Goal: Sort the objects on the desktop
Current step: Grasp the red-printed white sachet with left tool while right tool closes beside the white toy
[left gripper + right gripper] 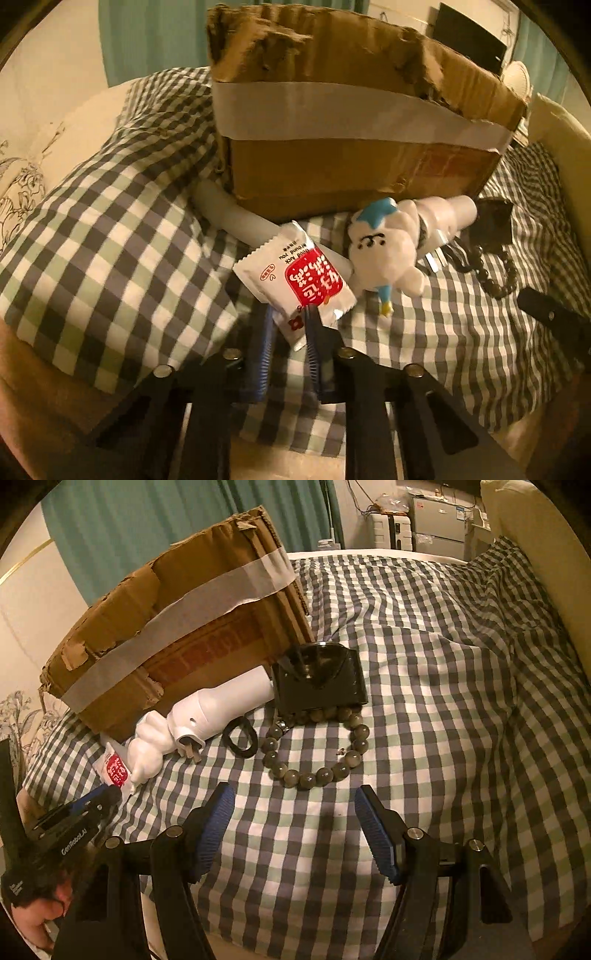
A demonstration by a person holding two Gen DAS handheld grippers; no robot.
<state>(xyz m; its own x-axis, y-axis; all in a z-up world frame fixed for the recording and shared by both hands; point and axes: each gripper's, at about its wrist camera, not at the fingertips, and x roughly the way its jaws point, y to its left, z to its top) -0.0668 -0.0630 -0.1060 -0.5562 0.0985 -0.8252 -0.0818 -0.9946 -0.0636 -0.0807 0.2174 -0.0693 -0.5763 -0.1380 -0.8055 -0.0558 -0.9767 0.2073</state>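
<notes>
Left tongs (290,323) are pinching a white-and-red sachet (295,280) near the cardboard box (351,122) on the bed — right tongs (295,812) are gaping wide, empty, before a bead bracelet (317,746).

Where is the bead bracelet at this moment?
In the right wrist view the bead bracelet lies on the checked cloth, just ahead of the open right gripper, between the black hair tie and the black box.

The left hand-held gripper (288,325) pinches the lower corner of a white-and-red sachet (295,280) between its blue pads (260,354). At two o'clock from it lies a white plush (384,254), against a white tube (236,218). A taped carton (347,122) stands at twelve on the checked bed (110,240).
</notes>
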